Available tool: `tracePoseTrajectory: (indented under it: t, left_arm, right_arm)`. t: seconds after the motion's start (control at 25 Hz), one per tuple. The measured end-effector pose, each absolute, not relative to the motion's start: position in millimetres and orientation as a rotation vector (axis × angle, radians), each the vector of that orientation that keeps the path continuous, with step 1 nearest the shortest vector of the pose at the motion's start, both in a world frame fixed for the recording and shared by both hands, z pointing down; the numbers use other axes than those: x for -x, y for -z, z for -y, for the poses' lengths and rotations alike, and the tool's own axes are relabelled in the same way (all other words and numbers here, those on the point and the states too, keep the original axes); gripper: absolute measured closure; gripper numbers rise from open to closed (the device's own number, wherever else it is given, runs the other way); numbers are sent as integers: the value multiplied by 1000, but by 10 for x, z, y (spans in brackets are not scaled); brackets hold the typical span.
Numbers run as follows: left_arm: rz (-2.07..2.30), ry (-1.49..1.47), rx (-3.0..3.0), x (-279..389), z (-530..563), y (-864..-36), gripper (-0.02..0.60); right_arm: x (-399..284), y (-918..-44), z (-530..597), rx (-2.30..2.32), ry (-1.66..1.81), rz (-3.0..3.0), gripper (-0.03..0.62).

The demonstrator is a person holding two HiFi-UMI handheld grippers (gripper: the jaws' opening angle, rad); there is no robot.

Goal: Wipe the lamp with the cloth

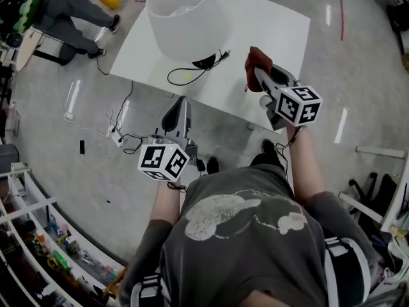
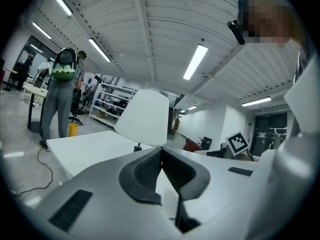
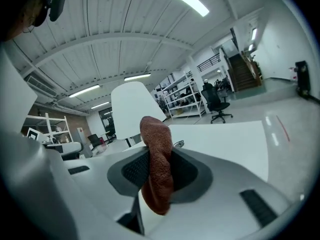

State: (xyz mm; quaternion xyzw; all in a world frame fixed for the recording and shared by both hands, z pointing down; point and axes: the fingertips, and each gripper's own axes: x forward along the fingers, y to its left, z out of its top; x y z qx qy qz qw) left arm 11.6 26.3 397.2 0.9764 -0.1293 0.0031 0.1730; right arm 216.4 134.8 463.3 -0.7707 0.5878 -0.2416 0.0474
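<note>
Nearest in the head view is the person's grey shirt. Beyond it the left tongs hang just short of the desk, and the right tongs pinch a red-brown cloth right of the white lamp. The left gripper view shows the jaws together and empty, lamp ahead. The right gripper view shows the jaws clamped on the cloth, lamp behind.

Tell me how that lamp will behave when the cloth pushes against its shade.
The lamp looks top-heavy: a wide shade over a small dark base, so a firm push probably tips or slides it. The shade seems thin, likely light and dentable. Its cord may tug if it shifts.
</note>
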Motion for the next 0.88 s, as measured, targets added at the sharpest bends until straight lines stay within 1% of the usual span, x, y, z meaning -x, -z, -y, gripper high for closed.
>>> tracePoseTrajectory:
  t: [0.2, 0.48, 0.88]
  left_arm:
    - [208, -40, -2780, 152, -167, -4046, 574]
    - [48, -75, -2770, 405, -297, -4108, 574]
    - [-60, -61, -2802, 486, -642, -3964, 574]
  right_arm:
    - [-1722, -4584, -1517, 2452, 702, -1659, 497]
    - [-1184, -4725, -1907, 2533, 756, -1514, 497]
    - [-932, -4741, -2230, 2558, 782, -1479, 497]
